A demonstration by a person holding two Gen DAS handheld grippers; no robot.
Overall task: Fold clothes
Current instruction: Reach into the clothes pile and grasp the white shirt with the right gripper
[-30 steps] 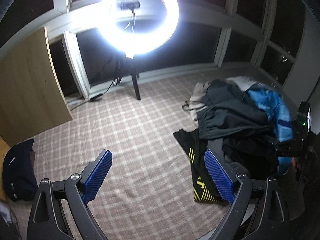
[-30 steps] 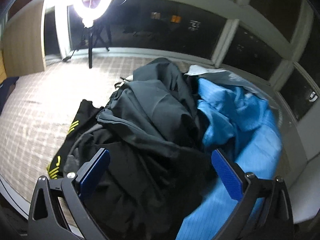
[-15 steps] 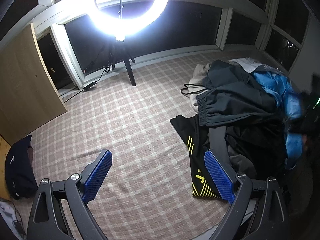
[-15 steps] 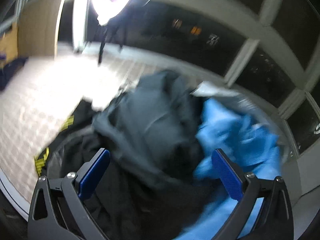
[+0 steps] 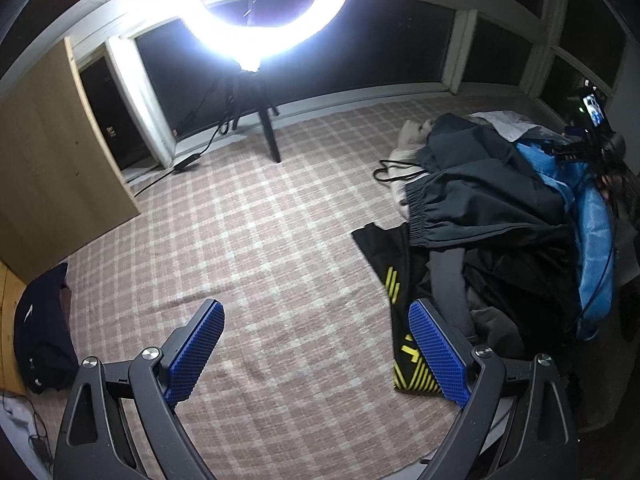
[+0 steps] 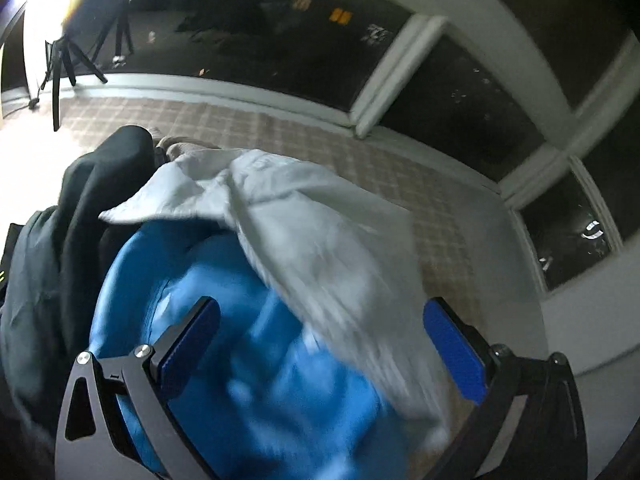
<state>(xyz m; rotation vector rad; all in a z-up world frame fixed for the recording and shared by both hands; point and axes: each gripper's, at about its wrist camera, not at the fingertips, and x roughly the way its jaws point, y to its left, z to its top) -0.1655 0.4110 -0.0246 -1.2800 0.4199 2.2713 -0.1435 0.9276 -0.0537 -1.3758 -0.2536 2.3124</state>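
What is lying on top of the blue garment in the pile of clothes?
A white garment is draped over the far part of the blue garment. A dark grey garment lies beside it. How far the blue one continues under them is hidden.

Blue garment (image 6: 248,320), white garment (image 6: 320,240), blk/yellow-striped shorts (image 5: 400,320), pink-white plaid cover (image 5: 260,240).

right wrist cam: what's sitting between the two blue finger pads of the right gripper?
In the right wrist view, the open right gripper frames crumpled bright blue fabric, with a pale grey-white garment draped across it toward the right pad. Whether they touch is unclear.
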